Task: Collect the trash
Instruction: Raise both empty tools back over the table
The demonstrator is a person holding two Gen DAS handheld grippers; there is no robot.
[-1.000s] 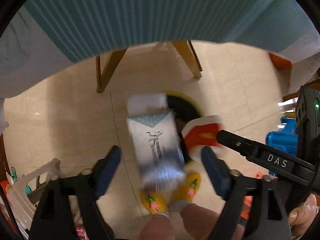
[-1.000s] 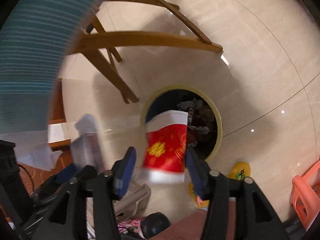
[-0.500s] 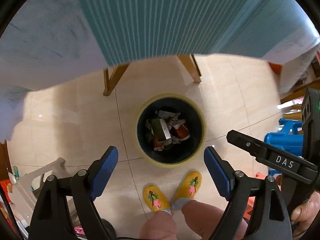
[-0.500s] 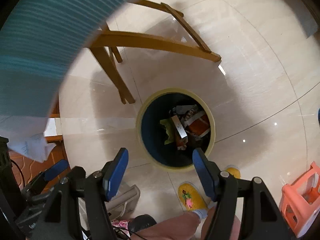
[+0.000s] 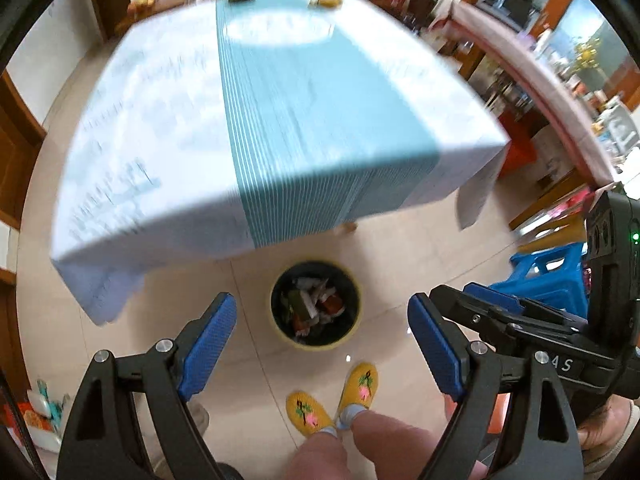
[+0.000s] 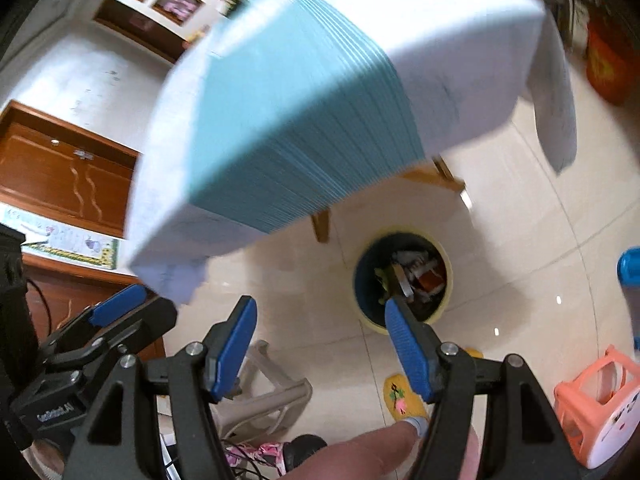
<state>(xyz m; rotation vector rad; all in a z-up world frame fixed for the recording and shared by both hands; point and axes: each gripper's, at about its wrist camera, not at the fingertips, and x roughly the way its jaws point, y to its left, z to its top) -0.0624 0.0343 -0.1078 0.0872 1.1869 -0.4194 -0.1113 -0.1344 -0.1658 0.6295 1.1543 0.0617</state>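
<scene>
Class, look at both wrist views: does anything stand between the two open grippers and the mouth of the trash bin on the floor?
Nothing visible does. The left gripper and right gripper are open and empty, and the trash bin sits uncovered on the tiles. The table overhangs beside it, not over its mouth.

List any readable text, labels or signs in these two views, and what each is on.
"AS", start cut off: plate on the right hand-held gripper, seen in the left view.
"GenRobot.AI", small and uncertain: body of the left hand-held gripper, seen in the right view.
Print on the tablecloth: too blurred to read.
</scene>
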